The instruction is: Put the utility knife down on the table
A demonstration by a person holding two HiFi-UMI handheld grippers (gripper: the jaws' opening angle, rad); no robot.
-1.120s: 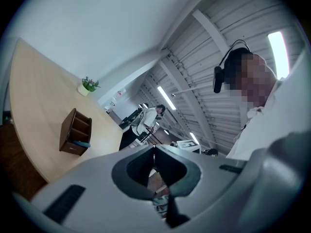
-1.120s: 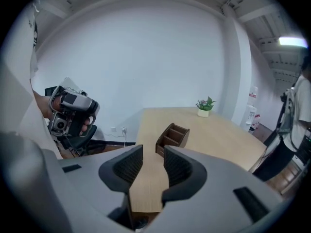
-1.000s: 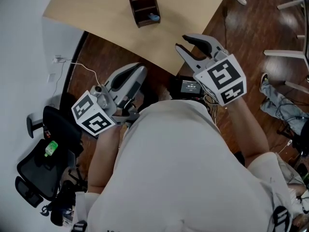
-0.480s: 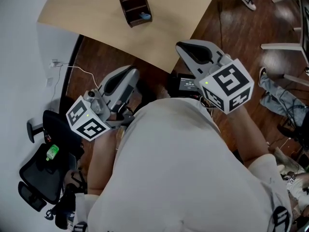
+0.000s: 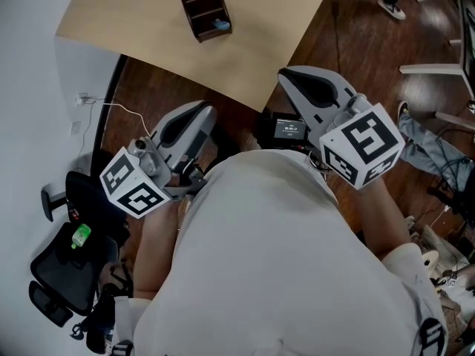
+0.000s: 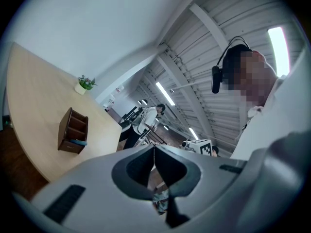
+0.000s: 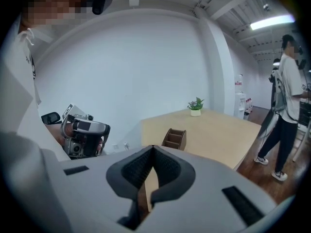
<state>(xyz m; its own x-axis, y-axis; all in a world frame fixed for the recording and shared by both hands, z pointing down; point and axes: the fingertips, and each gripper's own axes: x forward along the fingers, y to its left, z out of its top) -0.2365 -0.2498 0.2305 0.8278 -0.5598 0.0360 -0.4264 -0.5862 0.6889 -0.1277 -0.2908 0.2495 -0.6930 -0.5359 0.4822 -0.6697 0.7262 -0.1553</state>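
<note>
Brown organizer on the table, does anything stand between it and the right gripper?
Nothing visible does. The right gripper, shut and empty, faces the brown organizer across bare table.

One bench (image 5: 148, 28) carried one wooden organizer (image 5: 204, 10) and one potted plant (image 7: 195, 105); near the bench stood one office chair (image 5: 59, 269).
</note>
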